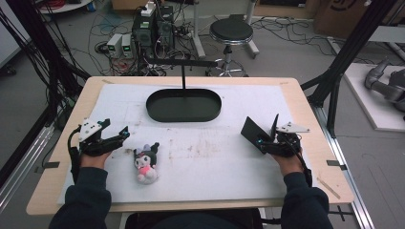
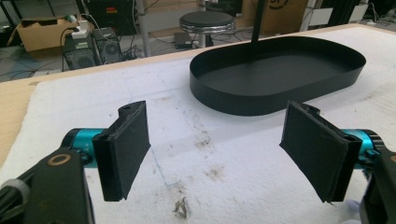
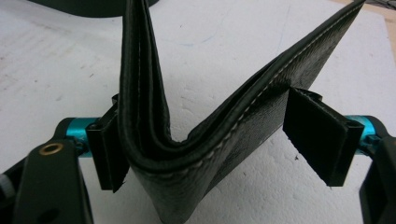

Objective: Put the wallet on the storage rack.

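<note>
The right gripper (image 1: 270, 135) holds a black leather wallet (image 3: 205, 121), spread open in a V between its jaws. The fold sits low, down near the jaw roots, and the two flaps rise and splay outward, one against each pad. The jaws stand wide, and the flaps pushing out against them are probably what keeps the wallet wedged there, spine down, so it can be carried without snapping shut. The right hand (image 1: 285, 155) hangs low over the counter (image 1: 305, 109), wrist about level and the jaws aimed forward and inward.

The left gripper (image 2: 215, 151) has its jaws apart with nothing between them except stained white padding; a black oval tray (image 2: 224, 100) lies ahead of the tips. The hand rests low at the counter's left, with a small plush doll (image 1: 145, 162) just beside the jaws.
</note>
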{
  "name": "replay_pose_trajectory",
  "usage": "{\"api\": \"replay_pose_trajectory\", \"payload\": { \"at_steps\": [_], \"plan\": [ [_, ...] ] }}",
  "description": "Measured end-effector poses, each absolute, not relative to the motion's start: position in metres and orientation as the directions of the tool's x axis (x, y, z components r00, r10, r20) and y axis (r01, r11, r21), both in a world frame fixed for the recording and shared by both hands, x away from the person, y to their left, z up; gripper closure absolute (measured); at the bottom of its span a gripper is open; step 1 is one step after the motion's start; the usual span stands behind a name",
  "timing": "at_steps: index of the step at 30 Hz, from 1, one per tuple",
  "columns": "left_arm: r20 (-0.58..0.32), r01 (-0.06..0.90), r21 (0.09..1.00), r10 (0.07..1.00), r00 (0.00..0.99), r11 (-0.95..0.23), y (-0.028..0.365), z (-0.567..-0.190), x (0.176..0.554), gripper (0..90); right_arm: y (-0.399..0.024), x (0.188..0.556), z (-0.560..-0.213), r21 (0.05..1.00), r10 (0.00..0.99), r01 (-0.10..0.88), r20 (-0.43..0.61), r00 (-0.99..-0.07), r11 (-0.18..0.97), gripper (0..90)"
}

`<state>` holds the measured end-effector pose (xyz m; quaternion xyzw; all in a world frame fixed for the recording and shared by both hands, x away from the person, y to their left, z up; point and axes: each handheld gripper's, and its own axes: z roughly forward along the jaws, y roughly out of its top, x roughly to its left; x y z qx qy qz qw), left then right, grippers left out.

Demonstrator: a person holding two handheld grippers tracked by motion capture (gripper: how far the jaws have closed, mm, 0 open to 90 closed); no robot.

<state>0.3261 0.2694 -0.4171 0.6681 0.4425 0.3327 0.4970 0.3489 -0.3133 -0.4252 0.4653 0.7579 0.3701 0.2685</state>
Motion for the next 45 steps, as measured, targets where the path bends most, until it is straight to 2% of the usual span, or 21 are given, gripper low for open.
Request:
{"api": "replay_pose_trajectory", "payload": {
  "at_steps": [1,2,7,8,9,12,17,31,37,45],
  "plan": [
    [0.004,0.26,0.959,0.922,0.388,-0.113,0.269,-0.417,0.326,23.2,-0.313,0.349,-0.425,0.811,0.904,0.507,-0.063,-0.423,0.293,23.5],
    [0.005,0.26,0.959,0.921,0.388,-0.115,0.269,-0.417,0.326,23.1,-0.314,0.35,-0.425,0.813,0.897,0.505,-0.049,-0.439,0.291,33.3],
    [0.004,0.261,0.959,0.922,0.387,-0.114,0.269,-0.417,0.326,23.1,-0.316,0.349,-0.422,0.814,0.878,0.491,-0.049,-0.476,0.312,67.0],
    [0.004,0.261,0.959,0.922,0.387,-0.114,0.269,-0.417,0.326,23.1,-0.316,0.348,-0.42,0.815,0.871,0.482,-0.057,-0.488,0.323,72.6],
    [0.004,0.263,0.958,0.922,0.387,-0.115,0.27,-0.417,0.326,23.1,-0.317,0.348,-0.418,0.819,0.867,0.474,-0.056,-0.495,0.324,74.1],
    [0.003,0.264,0.958,0.922,0.387,-0.114,0.27,-0.417,0.326,23.1,-0.316,0.345,-0.414,0.831,0.861,0.448,-0.07,-0.504,0.33,76.1],
    [0.006,0.265,0.957,0.922,0.388,-0.118,0.269,-0.418,0.326,23.1,-0.314,0.344,-0.409,0.855,0.845,0.424,-0.032,-0.533,0.3,76.9],
    [0.0,0.265,0.958,0.922,0.386,-0.111,0.269,-0.418,0.325,23.2,-0.296,0.354,-0.383,0.896,0.819,0.335,-0.051,-0.572,0.29,77.5],
    [0.005,0.262,0.958,0.921,0.389,-0.115,0.269,-0.417,0.325,23.2,-0.274,0.37,-0.372,0.904,0.79,0.295,-0.073,-0.608,0.31,77.5],
    [-0.002,0.26,0.959,0.921,0.389,-0.108,0.269,-0.417,0.324,23.2,-0.221,0.407,-0.365,0.9,0.736,0.257,-0.098,-0.669,0.353,77.5]
  ]
}}
